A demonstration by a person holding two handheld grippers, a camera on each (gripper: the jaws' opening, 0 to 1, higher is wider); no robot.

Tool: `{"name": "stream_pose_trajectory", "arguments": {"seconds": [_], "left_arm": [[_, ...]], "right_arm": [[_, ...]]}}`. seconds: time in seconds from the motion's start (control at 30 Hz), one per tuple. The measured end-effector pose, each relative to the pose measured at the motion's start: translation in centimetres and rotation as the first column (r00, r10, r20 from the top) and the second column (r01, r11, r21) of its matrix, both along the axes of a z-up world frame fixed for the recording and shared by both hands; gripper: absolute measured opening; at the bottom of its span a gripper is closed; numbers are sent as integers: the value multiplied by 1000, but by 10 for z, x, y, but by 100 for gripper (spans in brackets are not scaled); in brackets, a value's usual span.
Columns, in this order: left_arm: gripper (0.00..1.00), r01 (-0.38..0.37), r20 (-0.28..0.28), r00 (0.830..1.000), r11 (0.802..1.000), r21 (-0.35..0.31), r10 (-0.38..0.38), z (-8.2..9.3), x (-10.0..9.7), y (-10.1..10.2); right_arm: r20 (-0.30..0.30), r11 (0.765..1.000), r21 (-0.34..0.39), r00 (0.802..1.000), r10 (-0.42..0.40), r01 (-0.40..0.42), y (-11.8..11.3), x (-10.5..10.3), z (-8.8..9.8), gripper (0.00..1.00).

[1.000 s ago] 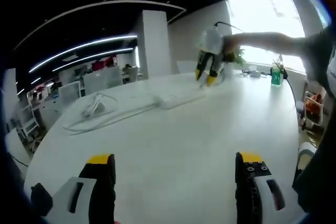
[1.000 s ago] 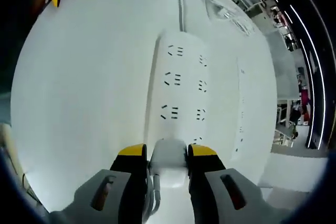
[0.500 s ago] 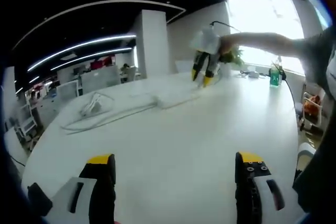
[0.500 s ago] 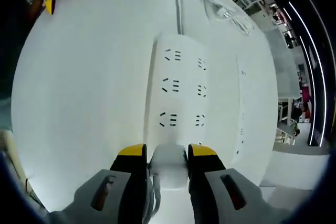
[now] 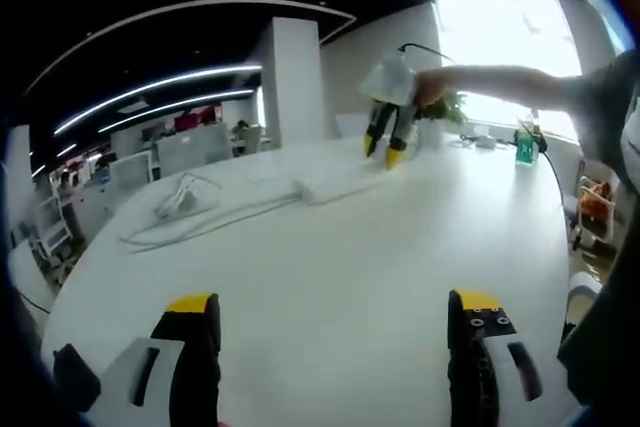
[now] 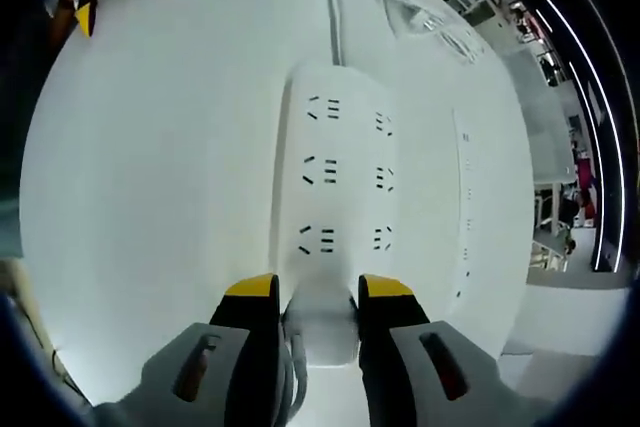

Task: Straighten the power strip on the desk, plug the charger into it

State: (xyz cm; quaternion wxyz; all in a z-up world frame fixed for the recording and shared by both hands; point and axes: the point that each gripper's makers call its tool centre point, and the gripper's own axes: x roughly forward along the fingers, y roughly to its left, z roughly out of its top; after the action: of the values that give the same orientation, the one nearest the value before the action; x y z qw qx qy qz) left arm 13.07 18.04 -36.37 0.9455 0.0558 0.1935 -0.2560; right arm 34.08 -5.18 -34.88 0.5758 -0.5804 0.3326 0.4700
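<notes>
Right claw (image 6: pixel 316 299) grips charger (image 6: pixel 320 319) (over power strip (image 6: pixel 340 177)).

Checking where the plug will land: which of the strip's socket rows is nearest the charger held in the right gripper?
The bottom row in the right gripper view, the socket pair just above the charger; the two other rows lie farther along the power strip.
</notes>
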Motion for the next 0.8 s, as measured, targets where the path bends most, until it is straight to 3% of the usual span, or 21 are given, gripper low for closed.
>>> {"name": "stream_pose_trajectory", "arguments": {"seconds": [0.17,0.43,0.53,0.7,0.73,0.77,0.8], "left_arm": [[97,7,-3,1000,1000,1,-7,0,1,-4],[97,0,-1,1000,1000,-1,0,0,-1,-3],[97,8,-4,1000,1000,4,-8,-1,0,-5],[97,10,-5,1000,1000,4,-10,-2,0,-6],[97,8,-5,1000,1000,5,-8,-2,-1,-6],[97,6,-6,1000,1000,4,-6,-2,0,-6],[97,5,-5,1000,1000,2,-5,-2,-1,-5]], "right_arm": [[-30,998,59,999,-16,17,1,2,0,27],[25,993,113,999,-19,16,0,8,-2,27],[-1,996,83,1000,-18,18,1,12,-3,27],[-69,993,116,997,-23,31,1,19,-3,28],[-143,990,119,988,-53,70,0,12,-15,29],[-76,983,170,995,-60,72,6,26,-7,29],[-86,988,138,995,-54,65,2,20,-4,29]]}}
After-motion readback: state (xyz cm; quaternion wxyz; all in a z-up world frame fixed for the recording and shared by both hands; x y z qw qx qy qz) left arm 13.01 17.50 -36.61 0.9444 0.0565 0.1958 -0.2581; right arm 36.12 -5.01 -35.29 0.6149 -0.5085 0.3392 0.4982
